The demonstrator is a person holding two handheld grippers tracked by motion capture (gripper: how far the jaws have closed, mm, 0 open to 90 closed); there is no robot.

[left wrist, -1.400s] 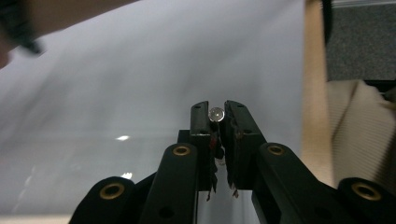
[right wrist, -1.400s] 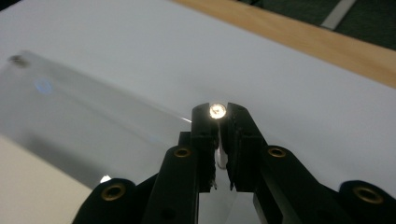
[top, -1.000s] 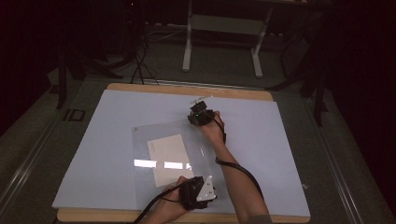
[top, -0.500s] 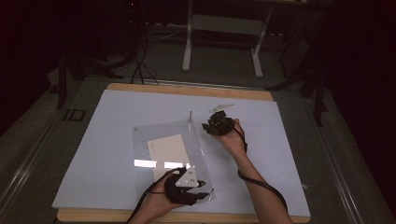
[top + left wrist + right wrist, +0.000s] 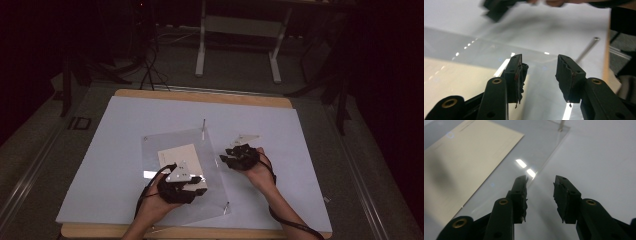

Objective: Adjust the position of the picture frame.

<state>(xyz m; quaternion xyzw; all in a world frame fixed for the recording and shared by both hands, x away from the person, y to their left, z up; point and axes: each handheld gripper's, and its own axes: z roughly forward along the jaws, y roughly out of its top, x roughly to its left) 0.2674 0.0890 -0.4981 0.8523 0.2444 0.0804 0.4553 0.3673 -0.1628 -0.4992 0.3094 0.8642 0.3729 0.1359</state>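
Observation:
A clear plastic sheet (image 5: 165,142) lies flat on the pale mat (image 5: 120,150), over a cream card (image 5: 177,155). Thin metal pins stand at its far right corner (image 5: 203,127) and near right corner (image 5: 226,207). My left gripper (image 5: 196,183) hovers over the sheet's near part, just past the card. Its jaws have just been opening and hold nothing (image 5: 540,58). My right gripper (image 5: 226,158) is beside the sheet's right edge. Its jaws have also just been opening, and they are empty over that edge (image 5: 540,178). The card (image 5: 461,157) lies to their left.
The mat covers a wooden table (image 5: 200,96) whose edge shows at the far and near sides. A white frame stand (image 5: 237,45) and cables stand on the dark floor beyond. The left gripper view catches the other gripper (image 5: 496,10), blurred, and a pin (image 5: 589,47).
The right gripper came from the sheet's far right corner toward me and to the right. The left gripper went left from the near right corner, over the sheet. Both jaws stand wider.

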